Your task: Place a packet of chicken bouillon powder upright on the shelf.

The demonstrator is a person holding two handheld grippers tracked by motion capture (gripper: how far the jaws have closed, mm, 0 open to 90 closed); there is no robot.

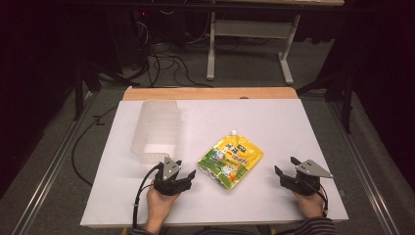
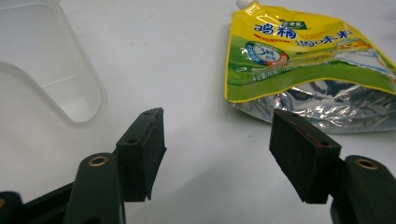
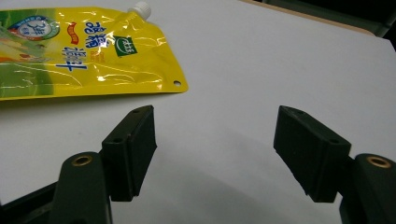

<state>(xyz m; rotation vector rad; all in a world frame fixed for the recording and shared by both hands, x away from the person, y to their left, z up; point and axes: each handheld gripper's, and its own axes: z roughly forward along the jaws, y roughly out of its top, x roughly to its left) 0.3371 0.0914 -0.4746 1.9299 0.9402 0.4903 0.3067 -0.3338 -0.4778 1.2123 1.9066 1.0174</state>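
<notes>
Yellow pouch [image 1: 230, 160] between both hand-held grippers, untouched.

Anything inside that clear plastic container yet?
The clear container lies on its side, open end toward the left gripper; nothing visible inside. The pouch lies apart on the table.

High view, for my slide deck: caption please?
Open left gripper and right gripper flank a yellow spouted pouch beside a clear plastic container.
</notes>
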